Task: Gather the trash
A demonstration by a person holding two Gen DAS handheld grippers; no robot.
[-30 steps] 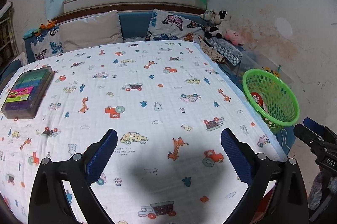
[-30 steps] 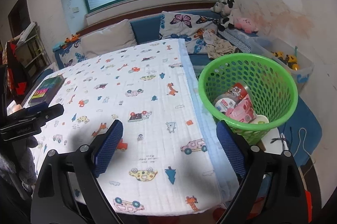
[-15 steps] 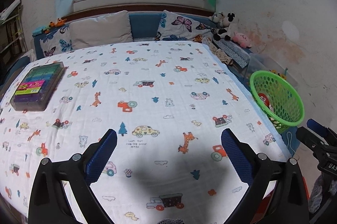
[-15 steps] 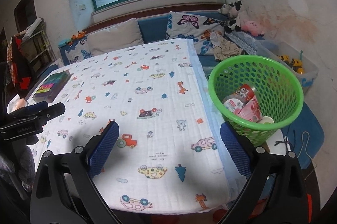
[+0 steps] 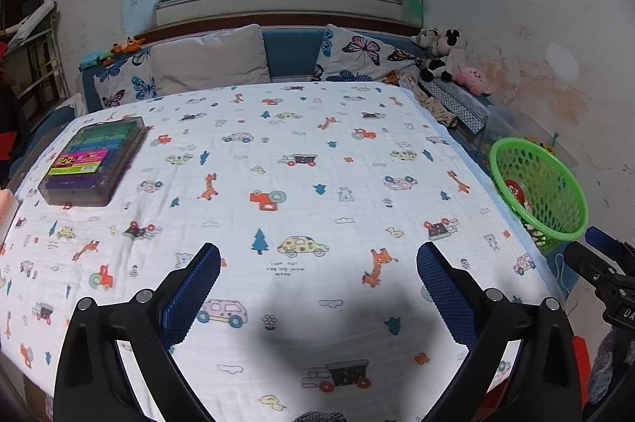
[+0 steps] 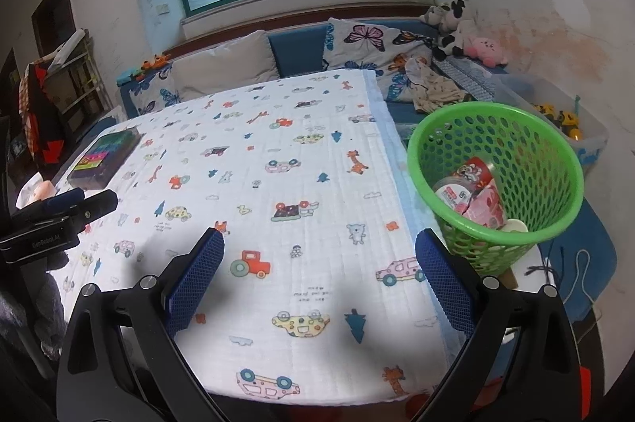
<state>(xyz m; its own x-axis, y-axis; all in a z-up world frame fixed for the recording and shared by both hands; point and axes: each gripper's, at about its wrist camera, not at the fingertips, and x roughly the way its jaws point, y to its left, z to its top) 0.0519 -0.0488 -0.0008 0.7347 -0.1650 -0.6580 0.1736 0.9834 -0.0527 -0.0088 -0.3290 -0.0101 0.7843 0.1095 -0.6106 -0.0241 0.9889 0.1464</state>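
L gripper (image 5: pixel 317 259) wide open, nothing btwn pads, hovering over near part of table cloth (image 5: pixel 301 160). Far L on cloth: flat rectangular plastic case (image 5: pixel 93 162), smoky clear lid, colour-striped contents w/ pink-yellow label; well apart from both grippers. Cloth = white quilted muslin, grid-stitched, printed w/ cars, giraffes, trees; covers whole tabletop.

R gripper (image 6: pixel 319 253) also wide open, jaws have just been opening, nothing btwn them. Fingers (image 6: pixel 196 279) on both = black plastic w/ blue dimpled rubber pads, long and flat.

Trash: sits in green basket (image 6: pixel 543 160) to R of table, off the cloth edge, just beyond R gripper's R finger; well R of L gripper. Basket = round, tapered, glossy plastic mesh w/ oval holes, solid rim. Inside: clear round tub w/ red-white label (image 6: pixel 456 194), red printed wrapper/cup (image 6: pixel 476 170), pink crinkly packet (image 6: pixel 486 210), a pale round lid-ish piece (image 6: pixel 516 225), exact type unclear.

Further R, behind basket: translucent storage bin (image 6: pixel 555 96) w/ yellow toys.
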